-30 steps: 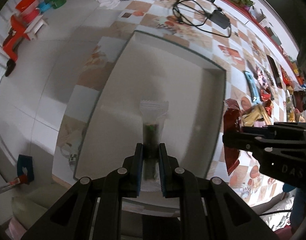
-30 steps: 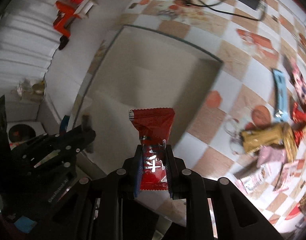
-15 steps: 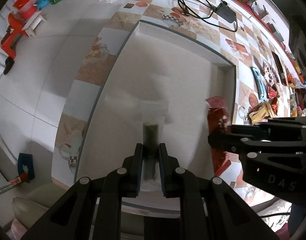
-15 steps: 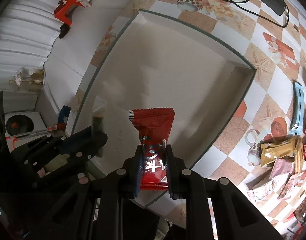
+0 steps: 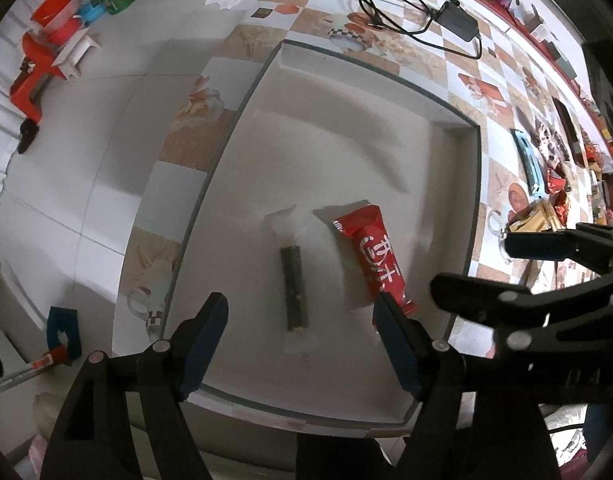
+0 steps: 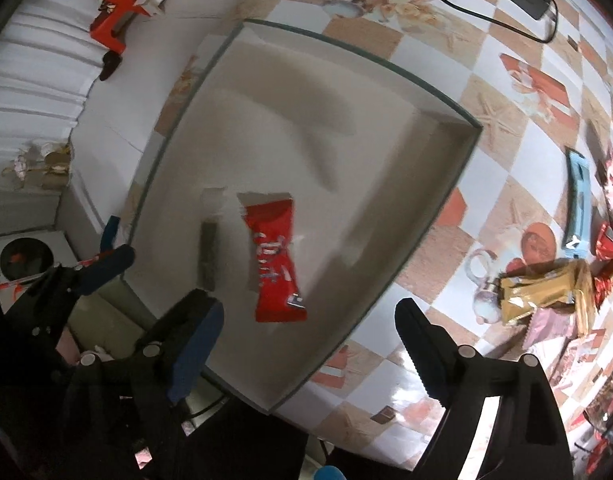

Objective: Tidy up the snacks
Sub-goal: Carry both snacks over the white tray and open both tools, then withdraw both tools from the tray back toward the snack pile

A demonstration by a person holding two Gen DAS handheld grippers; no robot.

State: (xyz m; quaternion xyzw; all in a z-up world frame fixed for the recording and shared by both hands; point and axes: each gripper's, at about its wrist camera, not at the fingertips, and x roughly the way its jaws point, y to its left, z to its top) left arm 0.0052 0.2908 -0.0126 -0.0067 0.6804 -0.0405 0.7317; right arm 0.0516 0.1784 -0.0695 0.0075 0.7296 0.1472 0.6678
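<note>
Both grippers, left (image 5: 300,332) and right (image 6: 308,334), have just opened and hold nothing. Next snacks (image 6: 542,292) lie off to the right, nearer the right one.

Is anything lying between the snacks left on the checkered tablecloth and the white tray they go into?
Nothing visible blocks the way. The gold packet and blue bar lie on bare tablecloth beside the tray, whose low rim is the only step. Inside, the red packet and clear-wrapped stick leave ample floor free.
</note>
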